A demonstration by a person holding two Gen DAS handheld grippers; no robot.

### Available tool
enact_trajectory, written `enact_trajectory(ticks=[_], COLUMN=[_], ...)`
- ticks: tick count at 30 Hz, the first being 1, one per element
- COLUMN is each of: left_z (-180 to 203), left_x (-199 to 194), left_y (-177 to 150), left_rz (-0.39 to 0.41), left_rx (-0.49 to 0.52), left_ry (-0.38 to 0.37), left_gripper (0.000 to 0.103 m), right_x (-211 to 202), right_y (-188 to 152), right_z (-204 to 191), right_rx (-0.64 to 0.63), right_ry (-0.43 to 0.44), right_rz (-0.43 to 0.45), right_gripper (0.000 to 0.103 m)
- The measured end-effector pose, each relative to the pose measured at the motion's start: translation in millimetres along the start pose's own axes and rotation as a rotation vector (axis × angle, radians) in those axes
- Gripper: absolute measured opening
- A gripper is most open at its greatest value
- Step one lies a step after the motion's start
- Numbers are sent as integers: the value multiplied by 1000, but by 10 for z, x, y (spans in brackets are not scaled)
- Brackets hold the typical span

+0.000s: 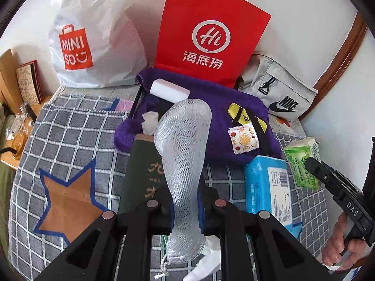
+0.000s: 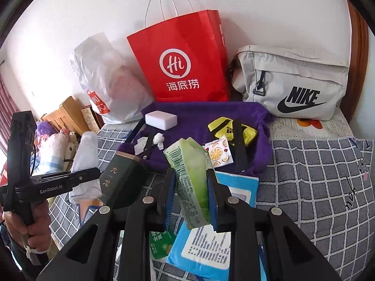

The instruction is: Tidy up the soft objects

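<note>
Mid-carry over the bed: the left gripper (image 1: 187, 207) is clamped on a white mesh pouch (image 1: 185, 149), the right gripper (image 2: 191, 196) pinching a green tissue pack (image 2: 191, 175). Next, likely: dropping each into the red bag (image 2: 185, 58) behind.

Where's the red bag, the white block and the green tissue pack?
red bag (image 2: 180, 70): right wrist view, on its round white logo.
white block (image 2: 161, 118): right wrist view, on its top face.
green tissue pack (image 2: 191, 175): right wrist view, middle of the wrapper, in the right gripper (image 2: 191, 196).
</note>
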State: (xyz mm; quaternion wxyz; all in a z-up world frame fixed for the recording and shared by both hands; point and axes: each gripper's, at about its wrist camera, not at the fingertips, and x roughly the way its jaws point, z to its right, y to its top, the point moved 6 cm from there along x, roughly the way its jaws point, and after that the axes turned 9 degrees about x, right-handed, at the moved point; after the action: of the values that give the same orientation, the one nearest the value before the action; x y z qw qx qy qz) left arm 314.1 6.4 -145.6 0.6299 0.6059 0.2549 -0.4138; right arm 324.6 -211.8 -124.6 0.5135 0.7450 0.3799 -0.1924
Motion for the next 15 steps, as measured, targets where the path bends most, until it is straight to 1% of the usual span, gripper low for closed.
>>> enact_trajectory(ticks=[10,15], left_z=[21,-2], left_x=[178,248], left_y=[298,421], left_rz=[9,-3], left_rx=[41,58], left_ry=[11,11], left_gripper=[15,15], right_x=[168,279], right_y=[340,549], right_z=[97,153], right_rx=[-14,-33], right_ry=[-18,-30], right_rz=[27,43], right_gripper=[26,26])
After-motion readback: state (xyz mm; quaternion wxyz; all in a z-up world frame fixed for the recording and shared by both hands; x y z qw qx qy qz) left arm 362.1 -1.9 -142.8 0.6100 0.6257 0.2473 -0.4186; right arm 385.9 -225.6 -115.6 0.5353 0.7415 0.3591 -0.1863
